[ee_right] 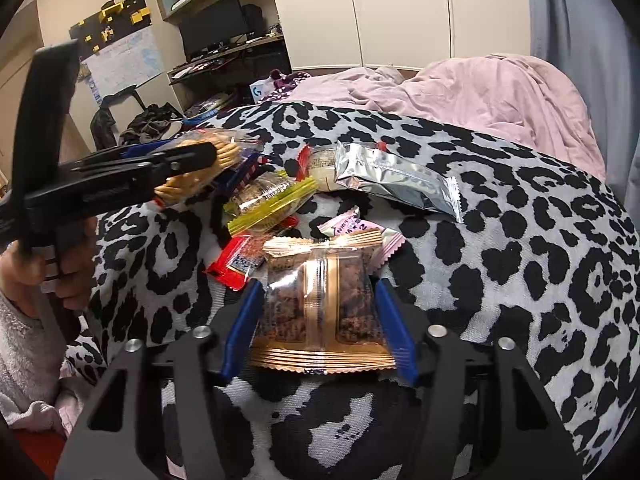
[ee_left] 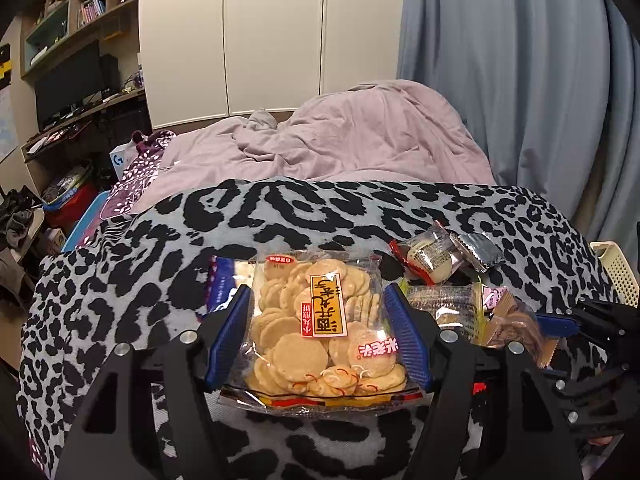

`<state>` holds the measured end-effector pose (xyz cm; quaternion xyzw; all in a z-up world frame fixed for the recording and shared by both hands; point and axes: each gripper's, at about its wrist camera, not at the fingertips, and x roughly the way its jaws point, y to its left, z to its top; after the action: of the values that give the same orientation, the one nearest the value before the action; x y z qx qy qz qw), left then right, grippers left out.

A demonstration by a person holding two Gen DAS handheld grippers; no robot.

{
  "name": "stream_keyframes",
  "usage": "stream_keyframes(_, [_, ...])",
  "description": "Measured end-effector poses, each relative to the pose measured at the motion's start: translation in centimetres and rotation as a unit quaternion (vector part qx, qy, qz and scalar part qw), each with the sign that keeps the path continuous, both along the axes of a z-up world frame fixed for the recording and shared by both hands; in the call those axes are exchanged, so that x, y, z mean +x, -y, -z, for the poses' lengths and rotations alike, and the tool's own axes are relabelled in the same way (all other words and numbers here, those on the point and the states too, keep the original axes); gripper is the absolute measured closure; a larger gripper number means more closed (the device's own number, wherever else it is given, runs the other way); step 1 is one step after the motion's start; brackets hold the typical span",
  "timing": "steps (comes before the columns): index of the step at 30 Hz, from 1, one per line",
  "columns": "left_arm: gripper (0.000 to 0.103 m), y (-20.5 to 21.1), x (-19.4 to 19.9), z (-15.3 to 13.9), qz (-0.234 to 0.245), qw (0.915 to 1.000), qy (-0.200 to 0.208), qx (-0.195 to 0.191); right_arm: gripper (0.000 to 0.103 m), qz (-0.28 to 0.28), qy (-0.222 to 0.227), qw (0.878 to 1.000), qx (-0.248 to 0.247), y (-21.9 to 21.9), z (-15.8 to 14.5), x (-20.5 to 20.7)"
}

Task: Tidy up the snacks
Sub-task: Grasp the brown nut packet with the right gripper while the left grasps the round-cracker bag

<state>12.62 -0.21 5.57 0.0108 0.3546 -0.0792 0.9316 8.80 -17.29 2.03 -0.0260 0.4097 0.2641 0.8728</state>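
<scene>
My left gripper [ee_left: 318,312] has its blue fingers against both sides of a clear bag of round rice crackers [ee_left: 320,332] on the leopard-print blanket [ee_left: 120,280]. It also shows in the right wrist view [ee_right: 208,164], at the left. My right gripper [ee_right: 320,300] has its blue fingers against both sides of a clear and bronze packet of dark cookies [ee_right: 320,304]. Past it lie a pink packet [ee_right: 352,226], a red packet [ee_right: 236,260], a yellow-edged clear packet [ee_right: 268,200] and a silver pouch [ee_right: 396,180].
A cream slotted basket [ee_left: 616,272] stands at the blanket's right edge. A rumpled pink duvet [ee_left: 340,136] lies behind the blanket. White wardrobe doors [ee_left: 272,36], a blue curtain [ee_left: 520,80] and a cluttered desk with a monitor [ee_left: 68,80] stand beyond.
</scene>
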Motion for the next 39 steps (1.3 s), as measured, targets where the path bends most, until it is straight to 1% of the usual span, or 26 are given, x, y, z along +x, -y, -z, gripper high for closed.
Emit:
stream_keyframes(6, [0.036,-0.9,-1.4,0.6,-0.011,0.9999,-0.007,0.01,0.044,0.003,0.005,1.0,-0.002,0.1,0.0,-0.5])
stream_keyframes(9, [0.032,-1.0,-1.7,0.9,-0.017,0.9997,-0.011,0.016,0.044,0.006,0.004,1.0,0.002,0.3,0.2,-0.5])
stream_keyframes(11, [0.012,-1.1,-1.8,1.1,-0.02,0.9996,-0.012,0.016,0.044,0.008,0.004,1.0,0.003,0.4,0.2,-0.5])
stream_keyframes(15, [0.011,-1.0,-1.8,1.7,-0.026,0.9994,-0.019,0.009,0.044,0.012,0.004,1.0,0.005,0.4,0.2,-0.6])
stream_keyframes(18, [0.012,-0.6,-1.4,2.5,-0.03,0.9989,-0.033,0.013,0.044,0.015,0.006,1.0,0.003,0.4,0.2,-0.7])
stream_keyframes(19, [0.012,-0.6,-1.2,2.7,-0.03,0.9987,-0.039,0.013,0.044,0.017,0.007,1.0,0.002,0.4,0.2,-0.8])
stream_keyframes(21, [0.021,-0.6,-1.2,2.6,-0.031,0.9989,-0.033,0.013,0.044,0.02,0.008,1.0,0.001,0.4,0.2,-0.9])
stream_keyframes(22, [0.032,-0.6,-1.0,2.7,-0.031,0.9988,-0.035,0.017,0.044,0.021,0.008,1.0,0.001,0.3,0.2,-0.9])
stream_keyframes(23, [0.036,-0.6,-0.9,2.9,-0.025,0.9988,-0.041,0.009,0.044,0.024,0.008,1.0,0.001,0.3,0.2,-1.0])
stream_keyframes(26, [0.041,-1.0,-1.1,2.7,-0.032,0.9989,-0.034,0.004,0.045,0.029,0.01,1.0,0.003,0.4,0.1,-1.2])
stream_keyframes(32, [0.041,-2.2,-2.0,1.3,-0.05,0.9984,-0.015,-0.019,0.047,0.043,0.016,0.999,0.022,1.5,-0.6,-1.7])
stream_keyframes(39, [0.041,-2.1,-3.3,-1.2,-0.043,0.9985,0.013,-0.032,0.048,0.061,0.024,0.997,0.045,2.7,-1.3,-2.4])
